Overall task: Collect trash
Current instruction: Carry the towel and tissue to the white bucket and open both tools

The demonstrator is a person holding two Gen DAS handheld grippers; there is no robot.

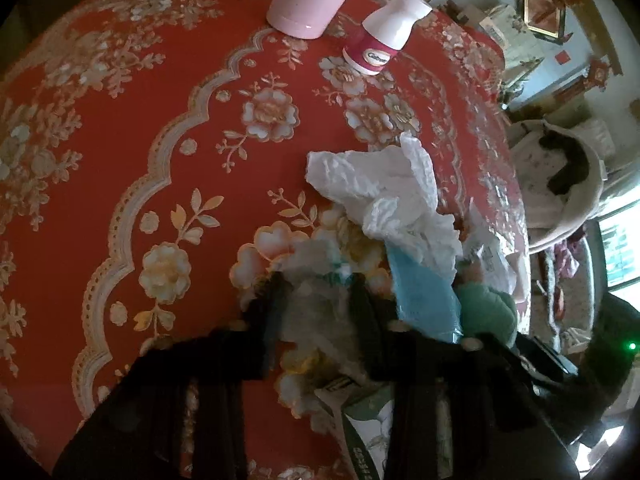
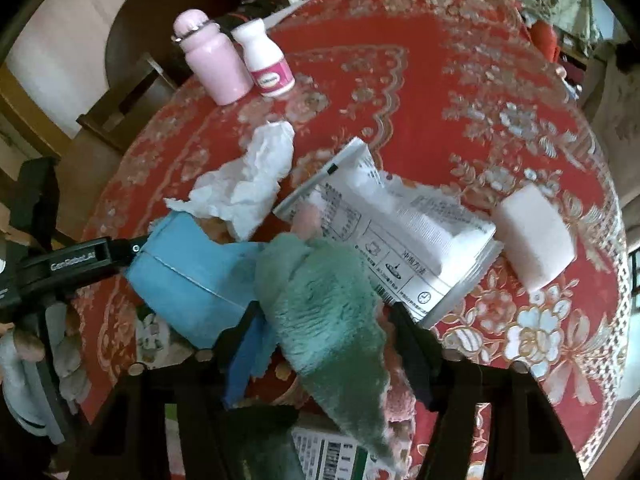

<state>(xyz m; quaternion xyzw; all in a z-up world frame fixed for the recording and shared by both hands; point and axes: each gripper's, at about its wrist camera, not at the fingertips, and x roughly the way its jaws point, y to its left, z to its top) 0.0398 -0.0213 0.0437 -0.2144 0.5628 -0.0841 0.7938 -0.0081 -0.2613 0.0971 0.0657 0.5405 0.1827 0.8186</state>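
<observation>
Between my right gripper's [image 2: 326, 320] fingers sits a green fuzzy cloth [image 2: 332, 320], clamped and hanging over the tabletop [image 2: 460, 92]. My left gripper [image 1: 316, 300] is closed on a clear crumpled wrapper [image 1: 312, 304]. Just beyond lie a blue mask [image 2: 188, 280], a crumpled tissue [image 2: 248, 184] and a white printed packet [image 2: 400, 232]. Further right sits a white sponge block [image 2: 534, 236]; far back stand a pink bottle [image 2: 212, 64] and a white bottle [image 2: 266, 62].
</observation>
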